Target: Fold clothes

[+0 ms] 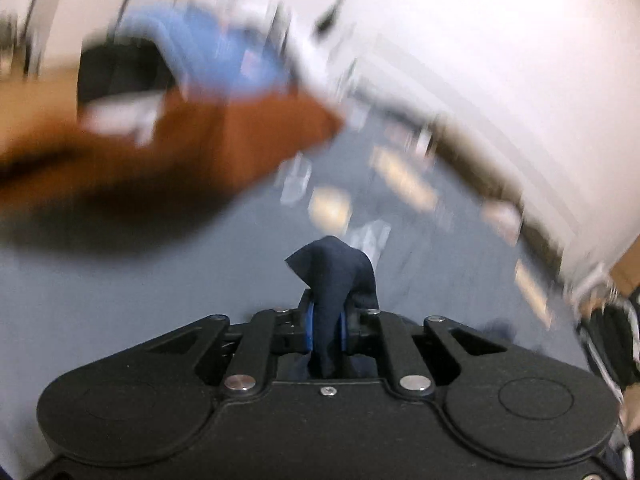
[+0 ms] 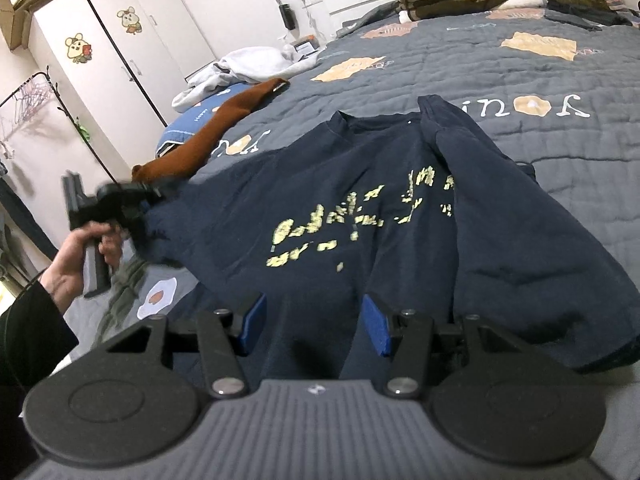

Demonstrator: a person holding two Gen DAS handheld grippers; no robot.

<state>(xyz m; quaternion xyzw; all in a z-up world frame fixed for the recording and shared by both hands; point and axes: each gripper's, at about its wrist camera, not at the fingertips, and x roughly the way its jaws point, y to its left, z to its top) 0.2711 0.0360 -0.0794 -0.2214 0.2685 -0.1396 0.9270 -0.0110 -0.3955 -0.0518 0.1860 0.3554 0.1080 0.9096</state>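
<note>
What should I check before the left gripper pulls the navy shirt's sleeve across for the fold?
1. Left gripper shut on navy fabric: ok.
2. Which part of the navy shirt it holds, sleeve or edge: cannot tell, blurred.
3. Right gripper open above the shirt's hem, holding nothing: ok.
4. Right-hand sleeve already folded over the body: ok.
5. Brown garment lies close to the left gripper, may snag: not ok.
6. Shirt flat on the quilt: ok, some wrinkles.

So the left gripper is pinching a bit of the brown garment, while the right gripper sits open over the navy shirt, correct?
Not quite. The left gripper is pinching navy shirt fabric, as the left wrist view shows; the brown garment lies untouched. The right gripper is indeed open.
</note>
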